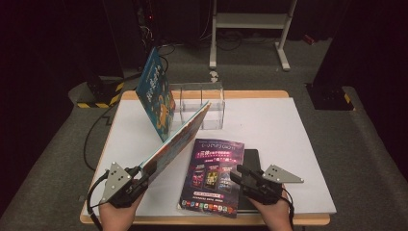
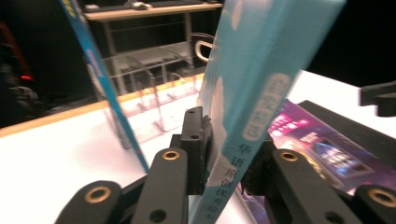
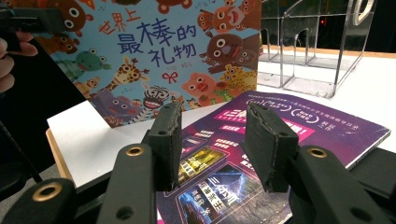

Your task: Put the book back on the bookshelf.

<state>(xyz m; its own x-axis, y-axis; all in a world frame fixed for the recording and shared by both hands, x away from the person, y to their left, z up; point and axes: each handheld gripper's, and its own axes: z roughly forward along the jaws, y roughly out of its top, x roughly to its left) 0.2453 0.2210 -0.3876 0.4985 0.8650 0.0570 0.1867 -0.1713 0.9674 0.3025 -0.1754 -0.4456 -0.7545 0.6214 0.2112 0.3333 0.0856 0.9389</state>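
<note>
Picture book [image 1: 175, 142] clamped by spine in left gripper [image 1: 139, 174], slanting up to clear acrylic rack [image 1: 202, 103] | second book [image 1: 155, 94] leans beside | right gripper [image 1: 239, 174] jaws apart above purple magazine [image 1: 211, 175]

Clamped in the left gripper [image 2: 224, 154], the picture book [image 2: 261, 84] had a glossy card cover. Beneath the right gripper [image 3: 212, 135], the purple magazine [image 3: 280, 135] was shiny paper on a matt white tabletop [image 1: 269, 120]. Beyond both stood a clear, smooth plastic rack [image 1: 202, 103].
</note>
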